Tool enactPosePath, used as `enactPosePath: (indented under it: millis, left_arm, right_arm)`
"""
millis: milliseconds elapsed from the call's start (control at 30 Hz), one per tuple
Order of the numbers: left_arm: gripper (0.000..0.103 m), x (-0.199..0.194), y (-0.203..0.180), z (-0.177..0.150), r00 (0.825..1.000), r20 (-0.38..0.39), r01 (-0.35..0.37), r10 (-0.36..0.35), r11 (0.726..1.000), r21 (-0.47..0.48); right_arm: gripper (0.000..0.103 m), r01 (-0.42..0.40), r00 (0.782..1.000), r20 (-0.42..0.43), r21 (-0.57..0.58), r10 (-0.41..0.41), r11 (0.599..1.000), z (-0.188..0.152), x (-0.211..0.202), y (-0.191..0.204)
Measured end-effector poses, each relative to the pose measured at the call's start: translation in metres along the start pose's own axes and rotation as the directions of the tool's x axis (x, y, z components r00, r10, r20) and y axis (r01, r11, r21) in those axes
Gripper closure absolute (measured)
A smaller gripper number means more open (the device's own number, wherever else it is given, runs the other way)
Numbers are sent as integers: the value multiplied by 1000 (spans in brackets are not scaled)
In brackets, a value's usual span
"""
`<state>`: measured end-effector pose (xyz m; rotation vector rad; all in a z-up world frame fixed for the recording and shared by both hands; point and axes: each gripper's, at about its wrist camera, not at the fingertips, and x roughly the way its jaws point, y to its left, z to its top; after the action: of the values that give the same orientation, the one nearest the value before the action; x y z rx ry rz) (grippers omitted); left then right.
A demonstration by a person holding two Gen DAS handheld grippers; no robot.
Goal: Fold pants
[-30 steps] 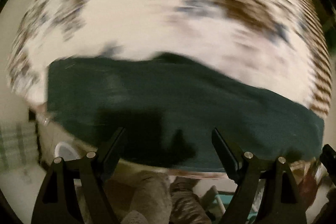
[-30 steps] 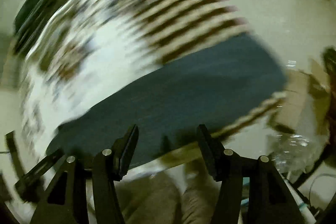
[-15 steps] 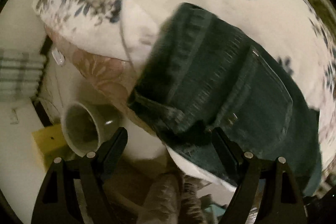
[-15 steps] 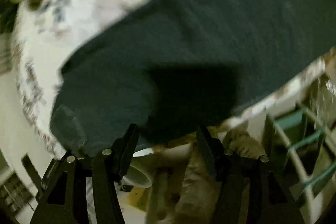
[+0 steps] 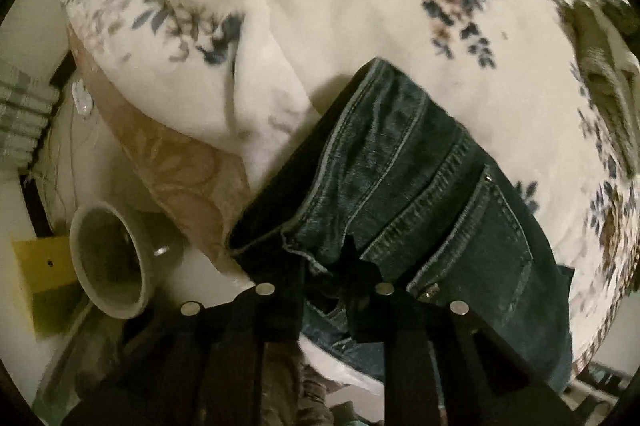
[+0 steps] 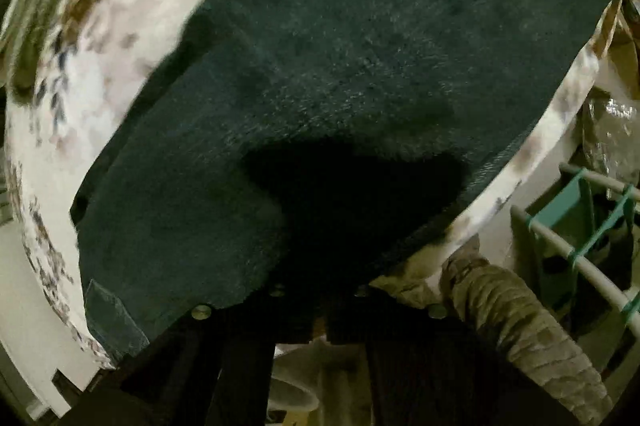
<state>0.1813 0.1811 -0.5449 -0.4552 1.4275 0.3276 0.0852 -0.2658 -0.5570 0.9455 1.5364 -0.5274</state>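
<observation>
Where the left wrist looks down, the left gripper (image 5: 326, 278) has just been closing and its jaws now pinch the waistband edge of the dark jeans (image 5: 404, 186), which lie on the flowered bedspread (image 5: 340, 26) beside a grey cup (image 5: 110, 262). From the right wrist, the right gripper (image 6: 320, 322), fully closed, has just been shutting at the near edge of the jeans (image 6: 360, 66); whether cloth is caught I cannot tell.

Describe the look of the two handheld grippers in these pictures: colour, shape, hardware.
The left gripper is matte black, with two angular finger arms studded with round silver fasteners. The right gripper matches it: black, same build, small round metal fasteners, largely lost in shadow. No cables, markings or hands are visible.
</observation>
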Motion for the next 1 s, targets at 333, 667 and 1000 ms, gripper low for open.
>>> enactPosePath:
  millis: [333,667,1000]
  left_arm:
    - [90,-22,20,-22,999,-52,-5,6,1000,19]
    - [72,-14,15,-19,985,-141,-94,104,993,77]
    - [28,-50,-66,-2,989,77,-144,129,964,222]
  right_arm:
    - [101,42,999,26,-168,-38,985,-39,-41,-8]
    - [60,88,982,-143,-227,-122,970,-9,-8,21]
    - [52,-151,975,-211,-427,64,892,24,-28,191]
